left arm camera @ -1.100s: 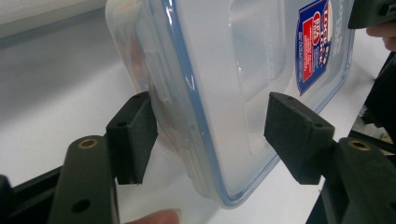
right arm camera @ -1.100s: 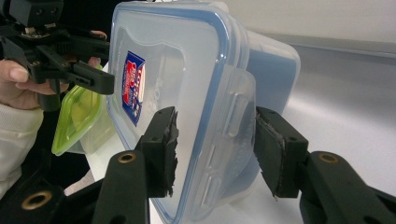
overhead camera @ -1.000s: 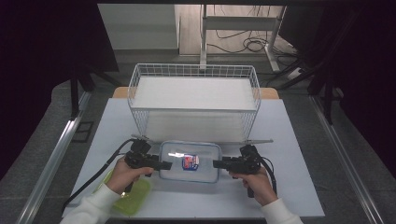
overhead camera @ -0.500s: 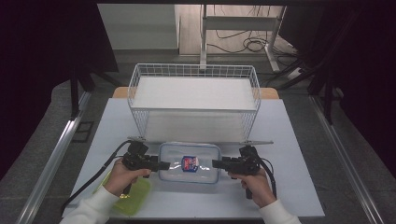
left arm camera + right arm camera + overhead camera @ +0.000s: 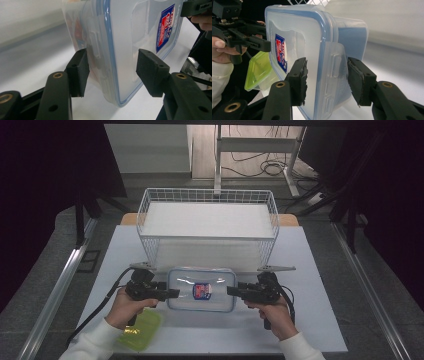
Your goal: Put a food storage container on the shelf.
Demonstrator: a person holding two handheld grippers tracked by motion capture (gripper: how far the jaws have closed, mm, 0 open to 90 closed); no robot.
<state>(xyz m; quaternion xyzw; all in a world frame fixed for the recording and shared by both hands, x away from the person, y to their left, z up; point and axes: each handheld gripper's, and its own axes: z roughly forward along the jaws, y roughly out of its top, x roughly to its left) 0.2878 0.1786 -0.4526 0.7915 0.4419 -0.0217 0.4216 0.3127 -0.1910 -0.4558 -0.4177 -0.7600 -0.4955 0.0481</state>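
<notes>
A clear plastic container (image 5: pixel 201 290) with a blue-edged lid and a red and blue label is held between both grippers, just off the white table (image 5: pixel 310 270). My left gripper (image 5: pixel 172 293) has its pads on the container's left end. Its jaws have just been closing with that end between them. In the left gripper view the container (image 5: pixel 125 37) sits between the two pads of the left gripper (image 5: pixel 112 72). My right gripper (image 5: pixel 231 291) clamps the right end. In the right gripper view its pads (image 5: pixel 327 77) press the lid and the latch flap of the container (image 5: pixel 294 37).
A white wire basket (image 5: pixel 207 190) stands just beyond the container at the back of the table. A green lidded box (image 5: pixel 140 330) lies near the front edge under my left forearm, also green in the right gripper view (image 5: pixel 259 72). Cables trail from both grippers.
The left hand has risen a little, and the container's left end has come up with it. The right hand has stayed in place.
</notes>
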